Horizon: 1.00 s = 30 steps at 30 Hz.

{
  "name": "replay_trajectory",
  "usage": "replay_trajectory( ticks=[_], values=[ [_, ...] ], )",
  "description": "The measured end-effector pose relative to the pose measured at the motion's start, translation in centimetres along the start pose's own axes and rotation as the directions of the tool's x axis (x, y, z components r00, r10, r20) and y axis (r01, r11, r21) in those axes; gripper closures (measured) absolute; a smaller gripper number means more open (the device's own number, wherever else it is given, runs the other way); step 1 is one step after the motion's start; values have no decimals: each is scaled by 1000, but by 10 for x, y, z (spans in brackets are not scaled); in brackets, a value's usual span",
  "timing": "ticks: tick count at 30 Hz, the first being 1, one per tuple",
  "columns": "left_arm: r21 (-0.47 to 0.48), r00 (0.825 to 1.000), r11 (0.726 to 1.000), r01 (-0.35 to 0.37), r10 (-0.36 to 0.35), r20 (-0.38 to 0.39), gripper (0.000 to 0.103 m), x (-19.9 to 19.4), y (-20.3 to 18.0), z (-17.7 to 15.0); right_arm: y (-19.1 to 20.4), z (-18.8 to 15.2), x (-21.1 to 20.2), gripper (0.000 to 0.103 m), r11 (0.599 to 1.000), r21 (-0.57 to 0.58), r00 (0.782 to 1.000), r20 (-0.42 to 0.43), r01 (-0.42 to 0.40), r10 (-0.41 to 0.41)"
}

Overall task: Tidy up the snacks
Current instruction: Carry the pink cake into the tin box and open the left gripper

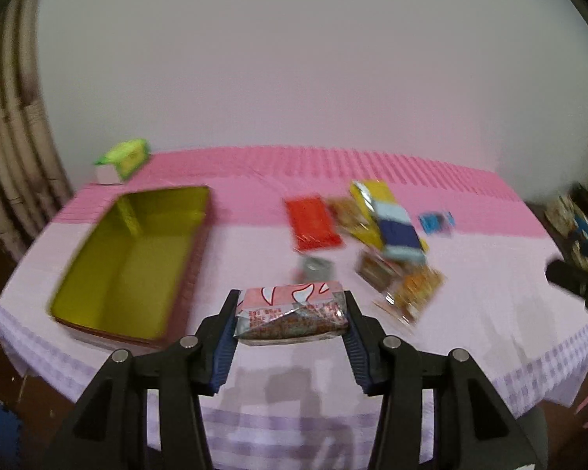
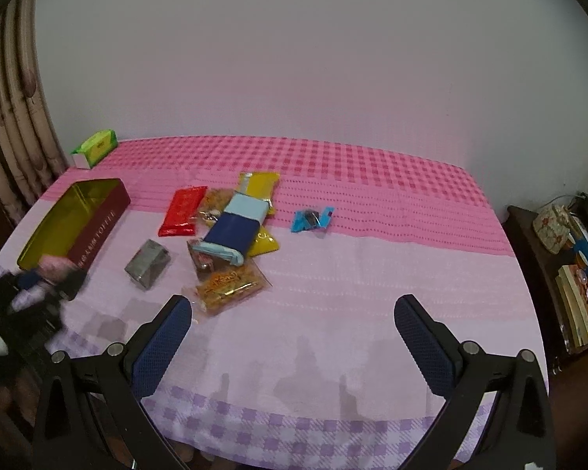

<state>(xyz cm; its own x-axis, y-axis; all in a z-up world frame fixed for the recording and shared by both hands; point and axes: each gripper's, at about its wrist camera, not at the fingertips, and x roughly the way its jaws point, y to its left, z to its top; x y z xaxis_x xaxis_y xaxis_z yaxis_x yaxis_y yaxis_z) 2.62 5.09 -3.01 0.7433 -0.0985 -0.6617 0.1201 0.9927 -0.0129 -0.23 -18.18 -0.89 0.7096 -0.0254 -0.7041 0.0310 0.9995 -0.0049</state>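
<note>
Left gripper (image 1: 290, 315): jaws clamped on a pink packet (image 1: 290, 313), held above the worktop's (image 2: 333, 313) front edge. Right gripper (image 2: 293, 323): jaws wide, empty. Tin (image 2: 78, 223): open, near the left edge. Loose snacks (image 2: 231, 231): heaped mid-worktop.

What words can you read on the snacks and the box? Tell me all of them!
"TOFFEE": gold letters along the side of the red tin; the letters before it are too blurred to read.
Pink snack packet held in the left gripper: red print, too blurred to read.
Orange snack packet: a logo, too small to read.
Green box: a label, too small to read.
Nothing else is readable.
</note>
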Motion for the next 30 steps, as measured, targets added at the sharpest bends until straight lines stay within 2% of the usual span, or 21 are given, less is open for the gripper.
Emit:
replay_trajectory(
  ticks=[5, 10, 20, 23, 30],
  values=[
    [-57, 998, 997, -49, 51, 43, 54, -28, 48, 6, 4, 2, -7, 0, 1000, -6, 1000, 13, -1, 1],
    [-94, 994, 991, -98, 101, 34, 54, -34, 85, 3, 8, 1, -6, 0, 1000, -13, 1000, 14, -2, 2],
    [-143, 983, 973, -179, 171, -67, 54, 10, 127, -2, 9, -2, -1, 0, 1000, -25, 1000, -2, 4, -4],
    [-174, 982, 968, -179, 165, -92, 54, 22, 135, -2, 8, -3, 1, 0, 1000, -24, 1000, -8, 7, -7],
    [-166, 976, 966, -201, 182, -119, 54, 44, 147, 2, 9, -7, 16, 0, 999, -35, 999, -40, 18, -20]
  ],
)
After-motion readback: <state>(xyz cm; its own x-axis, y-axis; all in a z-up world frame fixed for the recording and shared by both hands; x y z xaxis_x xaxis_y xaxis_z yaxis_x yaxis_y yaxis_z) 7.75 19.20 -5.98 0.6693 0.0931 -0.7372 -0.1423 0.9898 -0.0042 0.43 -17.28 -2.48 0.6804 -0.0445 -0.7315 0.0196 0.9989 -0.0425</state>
